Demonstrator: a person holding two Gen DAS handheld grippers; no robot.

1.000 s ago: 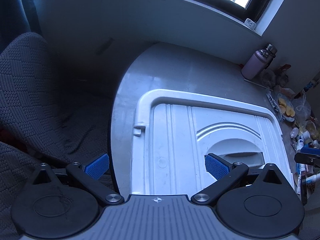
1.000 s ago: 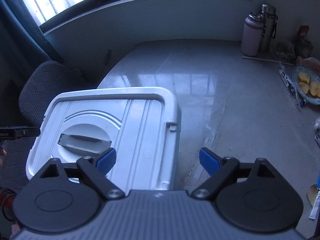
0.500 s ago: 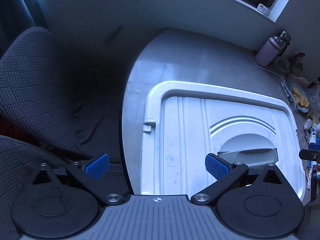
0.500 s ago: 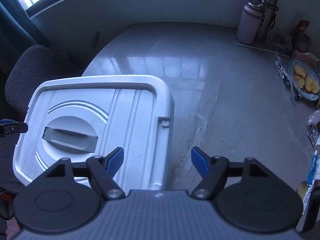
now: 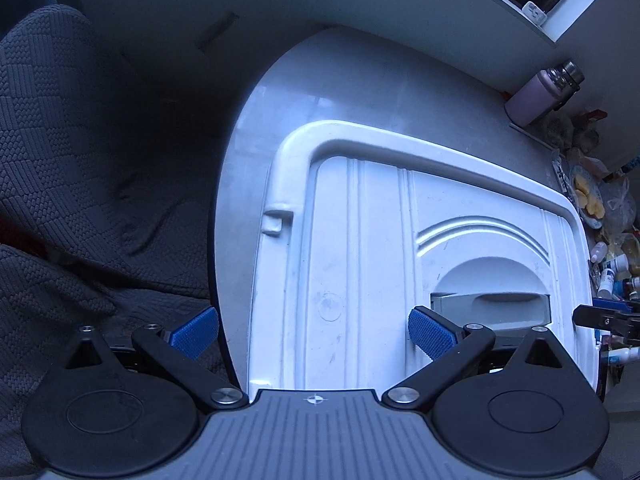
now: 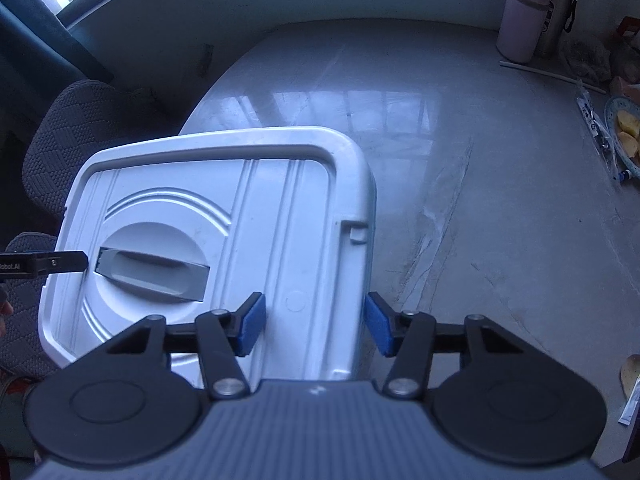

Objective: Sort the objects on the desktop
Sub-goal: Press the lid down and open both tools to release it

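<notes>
A white lidded storage box [image 5: 360, 240] with a grey recessed handle [image 5: 488, 308] stands at the near corner of the grey table [image 5: 380, 92]. My left gripper [image 5: 312, 332] is open, its fingers spread over the box's left edge. In the right wrist view the box [image 6: 240, 208] fills the left half. My right gripper [image 6: 314, 326] is open but narrowed, its pads straddling the box's right rim, apparently not touching it. The tip of my left gripper's finger shows near the grey handle [image 6: 152, 270].
A pink bottle [image 6: 522, 20] and a steel flask [image 6: 558, 4] stand at the far right. A plate of fruit pieces [image 6: 626, 136] and several small bottles [image 5: 612, 272] crowd the right edge. A dark upholstered chair [image 5: 80, 160] is left of the table.
My right gripper has moved down towards the box and its jaws have narrowed around the right rim. My left gripper has shifted slightly over the left side and stays wide open.
</notes>
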